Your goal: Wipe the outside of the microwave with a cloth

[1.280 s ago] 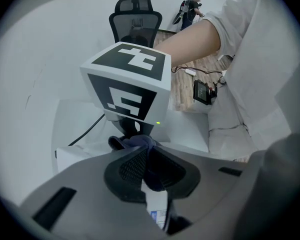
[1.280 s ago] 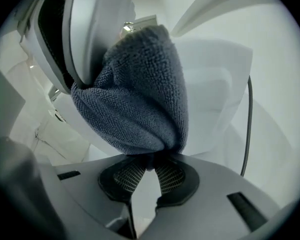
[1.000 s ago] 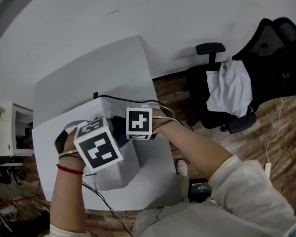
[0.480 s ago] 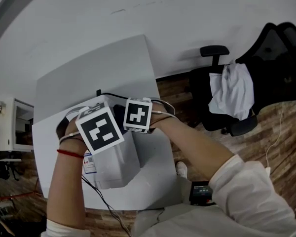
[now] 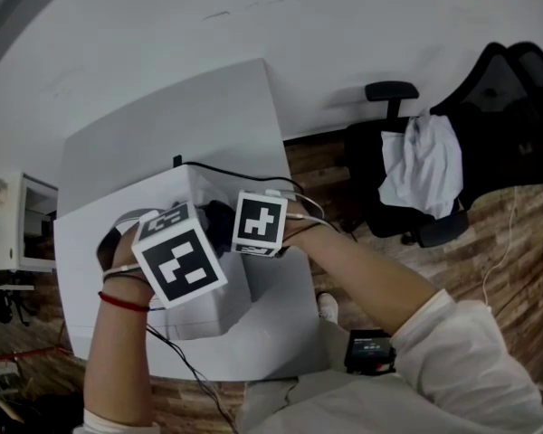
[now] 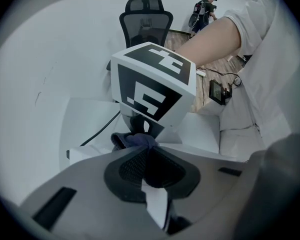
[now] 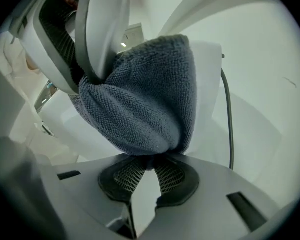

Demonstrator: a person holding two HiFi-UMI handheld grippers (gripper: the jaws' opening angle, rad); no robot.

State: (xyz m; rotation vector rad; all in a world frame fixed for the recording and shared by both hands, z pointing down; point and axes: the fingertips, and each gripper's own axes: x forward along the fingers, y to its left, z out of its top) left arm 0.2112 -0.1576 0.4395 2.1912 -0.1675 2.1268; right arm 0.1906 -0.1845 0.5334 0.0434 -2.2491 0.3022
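1. cloth (image 7: 145,99): grey-blue looped weave, soft and light. it sags in a fat fold between my two tongs, so it has no stiffness of its own. i expect it to bunch and drag, not slide flat.
2. where it is: over the top of the microwave (image 5: 219,313), toward the back edge where the black cable (image 5: 231,168) comes off. i can't tell whether the fold touches the casing.
3. right gripper (image 7: 150,160): jaws nearly together, pinching a gathered edge of the cloth right at the pad tips.
4. left gripper (image 6: 146,154): jaws also closed on a dark tuft of the same cloth. the right gripper view shows its fingers clamped on the far end of the fold.
5. grip call: both pinches are shallow (tip-only). my guess is a hard swipe could pull fabric out. a deeper bite with more layers in the pads would hold better.
6. microwave: white, smooth, rigid box on the white table (image 5: 163,143). it looks heavy enough to stay put under a light wipe, and the casing is probably slick.
7. pose: the left gripper points straight down over the top, hand directly above it. the right comes in from the right side, tilted downward, with the forearm reaching across the table. the two marker cubes sit just beside each other.
8. watch the cable, it's near the cloth.
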